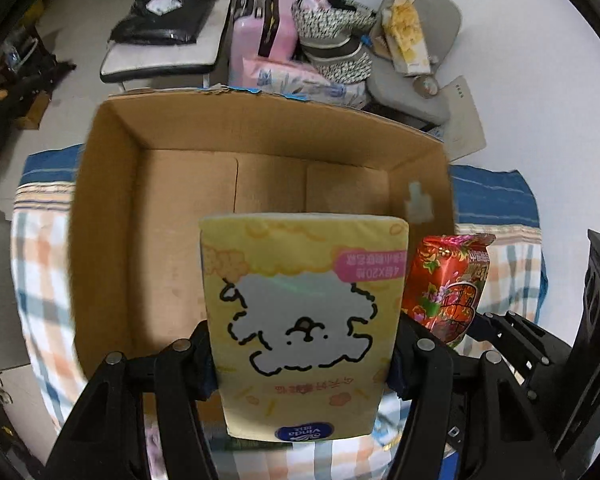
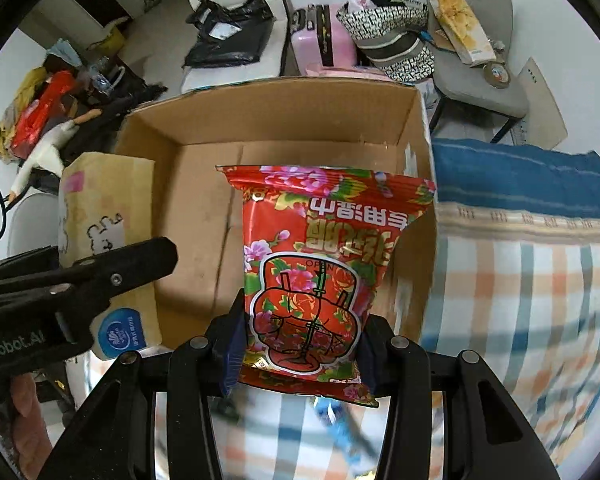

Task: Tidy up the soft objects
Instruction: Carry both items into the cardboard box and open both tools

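Observation:
My left gripper is shut on a yellow tissue pack with a white dog drawing, held over the near edge of an open cardboard box. My right gripper is shut on a red flowered wet-wipe pack, held over the same box. The red pack shows to the right of the yellow one in the left wrist view. The yellow pack and the left gripper show at the left in the right wrist view. The box looks empty inside.
The box sits on a plaid cloth with a blue band. Behind it stand a pink suitcase, patterned bags, a grey chair with a tissue pack, a white chair with a black bag, and clutter at the left.

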Demonstrator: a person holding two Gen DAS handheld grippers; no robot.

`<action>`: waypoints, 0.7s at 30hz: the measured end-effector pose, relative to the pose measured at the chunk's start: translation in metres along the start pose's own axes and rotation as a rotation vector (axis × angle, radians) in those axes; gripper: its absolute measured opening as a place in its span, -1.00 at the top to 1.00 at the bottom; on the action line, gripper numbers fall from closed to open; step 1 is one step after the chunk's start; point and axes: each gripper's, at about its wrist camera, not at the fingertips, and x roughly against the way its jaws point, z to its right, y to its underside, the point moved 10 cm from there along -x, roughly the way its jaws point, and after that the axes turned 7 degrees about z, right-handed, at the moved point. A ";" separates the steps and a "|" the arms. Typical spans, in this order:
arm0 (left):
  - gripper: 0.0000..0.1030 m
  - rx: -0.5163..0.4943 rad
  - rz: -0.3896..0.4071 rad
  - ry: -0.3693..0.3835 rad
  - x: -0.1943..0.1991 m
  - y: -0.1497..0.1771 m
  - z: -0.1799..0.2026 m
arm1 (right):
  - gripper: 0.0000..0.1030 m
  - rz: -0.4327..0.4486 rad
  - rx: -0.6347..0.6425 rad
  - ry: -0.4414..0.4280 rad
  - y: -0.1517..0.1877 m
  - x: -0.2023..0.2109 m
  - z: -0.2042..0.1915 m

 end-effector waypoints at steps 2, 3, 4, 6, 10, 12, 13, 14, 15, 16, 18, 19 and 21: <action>-0.16 0.005 -0.018 -0.012 -0.017 -0.012 -0.006 | 0.06 -0.019 0.004 0.014 -0.014 -0.022 0.006; -0.16 0.005 -0.024 -0.019 -0.024 -0.016 -0.009 | 0.06 -0.031 0.004 0.023 -0.022 -0.034 0.009; -0.16 0.006 -0.031 -0.022 -0.030 -0.020 -0.011 | 0.06 -0.041 0.003 0.029 -0.028 -0.044 0.011; -0.16 0.005 -0.049 -0.019 -0.044 -0.026 -0.015 | 0.06 -0.062 -0.002 0.025 -0.039 -0.063 0.016; -0.16 -0.001 -0.077 -0.005 -0.064 -0.033 -0.018 | 0.06 -0.083 0.001 0.037 -0.055 -0.086 0.019; -0.16 0.003 -0.085 -0.003 -0.073 -0.036 -0.020 | 0.06 -0.095 0.004 0.042 -0.062 -0.098 0.020; -0.16 0.004 -0.090 0.001 -0.077 -0.038 -0.020 | 0.06 -0.098 0.005 0.042 -0.064 -0.101 0.020; -0.16 0.005 -0.098 0.004 -0.081 -0.040 -0.020 | 0.06 -0.101 0.010 0.051 -0.067 -0.106 0.021; -0.16 0.009 -0.104 0.003 -0.084 -0.041 -0.021 | 0.06 -0.104 0.016 0.056 -0.069 -0.109 0.020; -0.16 0.016 -0.110 0.001 -0.087 -0.041 -0.023 | 0.06 -0.112 0.017 0.059 -0.072 -0.113 0.020; -0.17 0.036 -0.132 -0.004 -0.094 -0.041 -0.025 | 0.05 -0.128 0.009 0.058 -0.074 -0.123 0.023; -0.18 0.046 -0.149 -0.007 -0.098 -0.040 -0.026 | 0.05 -0.134 0.007 0.060 -0.073 -0.122 0.022; -0.23 0.053 -0.161 -0.023 -0.103 -0.039 -0.029 | 0.04 -0.143 0.004 0.068 -0.073 -0.126 0.024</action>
